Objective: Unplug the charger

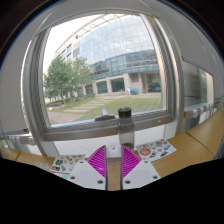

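Magenta pads line the two fingers of the hand-held gripper [113, 165] at the bottom centre of the frame, and the fingers stand apart — released, gripping nothing. Just above their tips, in the middle of the frame, a small dark block that looks like the charger [125, 113] sits upright on the window sill [90, 128], apart from the fingers. Behind it a large window [105, 65] fills the upper half, showing trees, lawn and a glass building outside. A wooden tabletop [205, 135] runs along the lower right.
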{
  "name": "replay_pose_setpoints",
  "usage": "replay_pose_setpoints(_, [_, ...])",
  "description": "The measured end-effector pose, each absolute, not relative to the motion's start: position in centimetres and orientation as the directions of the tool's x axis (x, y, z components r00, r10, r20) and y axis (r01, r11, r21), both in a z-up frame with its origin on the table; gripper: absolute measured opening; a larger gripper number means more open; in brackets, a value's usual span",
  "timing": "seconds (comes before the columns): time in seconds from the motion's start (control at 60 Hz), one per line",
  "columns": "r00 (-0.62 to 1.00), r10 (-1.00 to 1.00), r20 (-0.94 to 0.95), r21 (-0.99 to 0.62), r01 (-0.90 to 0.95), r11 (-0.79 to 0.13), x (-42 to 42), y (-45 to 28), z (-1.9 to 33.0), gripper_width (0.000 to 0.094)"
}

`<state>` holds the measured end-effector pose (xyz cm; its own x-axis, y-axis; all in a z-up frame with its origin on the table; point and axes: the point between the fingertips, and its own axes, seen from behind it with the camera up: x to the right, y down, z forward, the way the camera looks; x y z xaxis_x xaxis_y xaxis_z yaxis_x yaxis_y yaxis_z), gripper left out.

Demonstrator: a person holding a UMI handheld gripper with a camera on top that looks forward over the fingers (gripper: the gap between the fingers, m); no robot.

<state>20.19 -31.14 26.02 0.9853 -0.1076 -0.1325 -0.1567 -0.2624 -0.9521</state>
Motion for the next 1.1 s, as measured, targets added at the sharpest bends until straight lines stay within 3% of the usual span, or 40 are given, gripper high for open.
replay_pose_setpoints(0.117, [0.981,-0.078,-0.18,-0.873,-0.196,-0.446,21.2,-30.9,15.2,0.0154])
replay_pose_setpoints(0.167, [0.98,-0.057,-0.188,-0.847,-0.191,-0.496,21.1,-30.9,12.1,0.0155])
replay_pose_setpoints(0.333, [0.982,0.001,-0.188,-0.796,-0.152,-0.586,20.5,-31.0,6.7,0.0164])
replay_pose_setpoints(0.55, [0.986,0.019,-0.168,-0.801,-0.125,-0.585,20.1,-30.4,6.5,0.0265])
replay_pose_setpoints(0.583, [0.987,0.014,-0.163,-0.801,-0.123,-0.586,20.1,-30.5,6.4,0.0315])
replay_pose_setpoints(0.683, [0.987,-0.01,-0.159,-0.812,-0.136,-0.567,20.1,-30.4,7.5,0.0584])
replay_pose_setpoints(0.85, [0.991,-0.032,-0.133,-0.885,-0.134,-0.447,19.6,-32.1,13.3,0.0732])
replay_pose_setpoints(0.967, [0.993,-0.039,-0.107,-0.921,-0.114,-0.372,18.7,-35.3,17.3,0.0768])
replay_pose_setpoints(1.1, [0.995,-0.061,-0.079,-0.934,-0.096,-0.343,17.2,-39.9,18.1,0.0801])
